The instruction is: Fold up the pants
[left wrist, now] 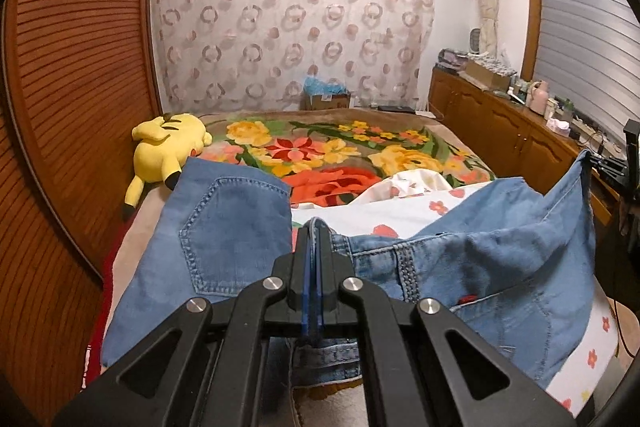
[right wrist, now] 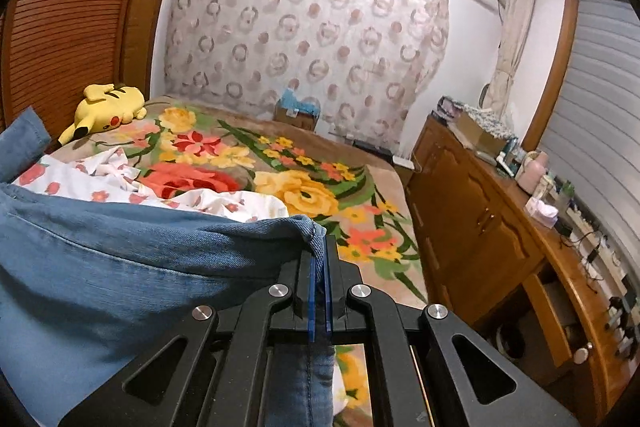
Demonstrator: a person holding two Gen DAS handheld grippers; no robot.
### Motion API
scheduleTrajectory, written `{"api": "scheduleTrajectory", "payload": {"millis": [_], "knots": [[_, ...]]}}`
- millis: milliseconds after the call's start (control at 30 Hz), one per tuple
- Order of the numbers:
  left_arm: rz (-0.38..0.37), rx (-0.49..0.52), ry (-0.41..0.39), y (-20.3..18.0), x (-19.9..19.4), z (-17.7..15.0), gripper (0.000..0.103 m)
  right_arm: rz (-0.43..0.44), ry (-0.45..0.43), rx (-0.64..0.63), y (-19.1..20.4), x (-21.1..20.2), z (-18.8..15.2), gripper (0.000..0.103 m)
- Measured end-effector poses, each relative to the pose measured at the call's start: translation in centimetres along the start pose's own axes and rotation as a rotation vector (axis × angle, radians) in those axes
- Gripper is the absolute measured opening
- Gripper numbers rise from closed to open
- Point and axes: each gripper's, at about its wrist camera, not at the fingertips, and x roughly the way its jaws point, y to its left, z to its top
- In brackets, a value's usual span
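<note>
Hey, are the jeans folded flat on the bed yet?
Not yet. The jeans hang lifted and bunched between the left tongs and right tongs, both clamped on denim edges.

light blue denim pants [left wrist: 224, 227] lifted over the bed, seemingly back-pocket side up.

pants [right wrist: 120, 259] run off right-wrist view's left and bottom edges; cabinet-top clutter [left wrist: 560, 107] too small to identify; pant legs unseen.

Close wrist views, facing shared bed [left wrist: 360, 147]
</note>
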Motion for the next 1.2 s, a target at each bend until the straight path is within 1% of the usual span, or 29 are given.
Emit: {"api": "scheduleTrajectory", "payload": {"millis": [133, 267, 367, 433, 467, 500, 533, 567, 600, 633, 700, 733, 767, 800, 867, 967, 1067, 1133, 1200], "knots": [[0.014, -0.011, 0.019, 0.6, 2.0, 0.1, 0.002, 0.010, 0.027, 0.026, 0.0, 2.4, 1.1, 0.002], [0.029, -0.008, 0.063, 0.5, 3.8, -0.8, 0.002, 0.027, 0.088, 0.033, 0.7, 5.2, 1.1, 0.002], [0.043, 0.012, 0.083, 0.2, 4.1, -1.4, 0.002, 0.096, 0.152, 0.049, 0.7, 6.6, 1.3, 0.002], [0.052, 0.033, 0.089, -0.1, 3.8, -1.7, 0.003, 0.122, 0.167, 0.054, 0.4, 6.7, 1.5, 0.002], [0.054, 0.041, 0.091, -0.2, 3.7, -1.6, 0.007, 0.123, 0.171, 0.055, 0.4, 6.3, 1.7, 0.003], [0.052, 0.045, 0.092, -0.1, 3.5, -1.7, 0.012, 0.126, 0.172, 0.057, 0.2, 5.9, 1.8, 0.009], [0.044, 0.048, 0.092, -0.2, 3.2, -1.8, 0.022, 0.130, 0.170, 0.059, 0.1, 5.2, 2.1, 0.011], [0.034, 0.051, 0.090, -0.1, 2.7, -1.9, 0.033, 0.135, 0.166, 0.061, 0.0, 4.6, 2.3, 0.017], [0.029, 0.055, 0.088, -0.1, 2.4, -1.9, 0.039, 0.142, 0.157, 0.064, -0.1, 3.9, 2.4, 0.023], [0.023, 0.062, 0.086, -0.2, 1.9, -1.8, 0.049, 0.151, 0.149, 0.066, -0.2, 2.9, 2.6, 0.025], [0.005, 0.075, 0.083, -0.5, 1.2, -1.9, 0.053, 0.167, 0.137, 0.065, -0.1, 1.3, 2.8, 0.036], [-0.002, 0.079, 0.083, -0.7, 0.9, -2.0, 0.064, 0.178, 0.132, 0.065, -0.1, 0.5, 2.9, 0.038], [-0.004, 0.081, 0.086, -0.9, 0.6, -2.1, 0.079, 0.191, 0.125, 0.067, -0.1, -0.3, 2.7, 0.040], [-0.011, 0.083, 0.086, -1.1, 0.3, -2.2, 0.082, 0.203, 0.118, 0.071, -0.1, -1.1, 2.5, 0.044], [-0.043, 0.092, 0.090, -1.9, -0.1, -2.7, 0.082, 0.228, 0.107, 0.080, 0.5, -2.9, 1.8, 0.048], [-0.069, 0.103, 0.109, -3.0, -0.4, -3.7, 0.082, 0.275, 0.096, 0.067, 1.7, -6.2, 0.9, 0.048], [-0.102, 0.110, 0.120, -3.9, -1.1, -4.9, 0.082, 0.302, 0.080, 0.060, 2.3, -9.0, 0.0, 0.048], [-0.133, 0.108, 0.122, -4.4, -1.9, -5.9, 0.082, 0.339, 0.082, 0.062, 2.7, -10.3, -0.9, 0.048], [-0.141, 0.111, 0.129, -4.7, -2.4, -6.8, 0.082, 0.363, 0.077, 0.058, 2.7, -11.6, -1.7, 0.048]]}}
